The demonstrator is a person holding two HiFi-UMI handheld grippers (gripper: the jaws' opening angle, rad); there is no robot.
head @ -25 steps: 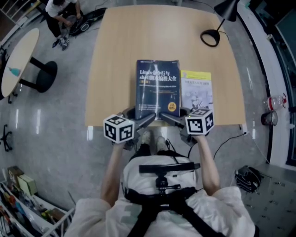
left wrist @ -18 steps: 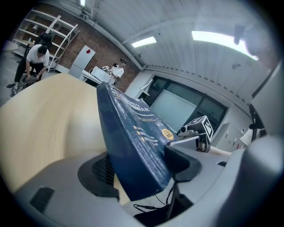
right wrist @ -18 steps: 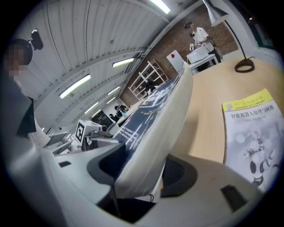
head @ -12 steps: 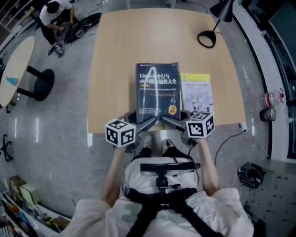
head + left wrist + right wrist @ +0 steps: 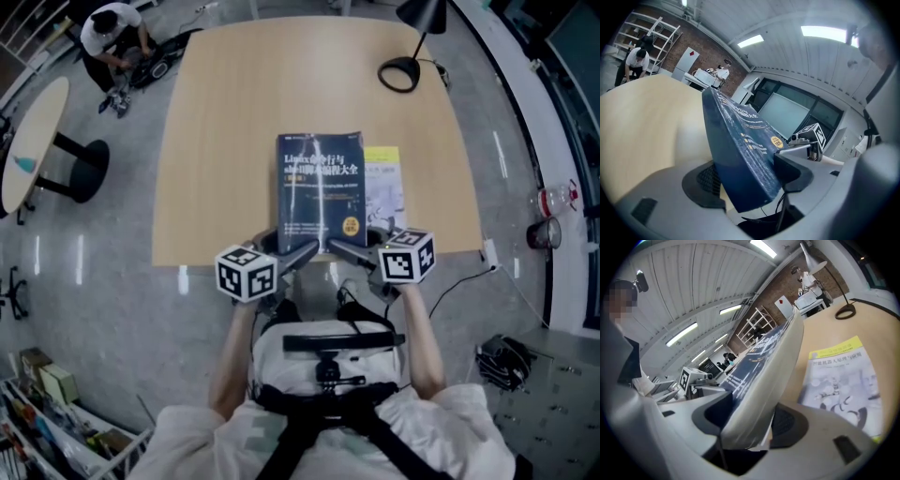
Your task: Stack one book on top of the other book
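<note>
A thick blue book (image 5: 319,186) is held by its near corners above the wooden table (image 5: 225,141). My left gripper (image 5: 296,255) is shut on its near left corner, and my right gripper (image 5: 348,250) is shut on its near right corner. In the left gripper view the blue book (image 5: 740,145) stands tilted between the jaws of the left gripper (image 5: 745,185). In the right gripper view its pale page edge (image 5: 764,376) fills the right gripper (image 5: 750,423). A thin yellow-and-white book (image 5: 384,187) lies flat on the table, its left strip hidden under the blue one. The right gripper view shows the yellow book (image 5: 843,376) just beyond the right jaw.
A black desk lamp (image 5: 403,67) stands at the table's far right. The near table edge (image 5: 206,262) runs just ahead of my grippers. Off to the left are a round side table (image 5: 33,127) and a crouching person (image 5: 114,33). A bottle (image 5: 553,202) sits on the ledge at right.
Both grippers carried the blue book to the right. Its right side now overlaps the yellow book, which showed fully beside it before.
</note>
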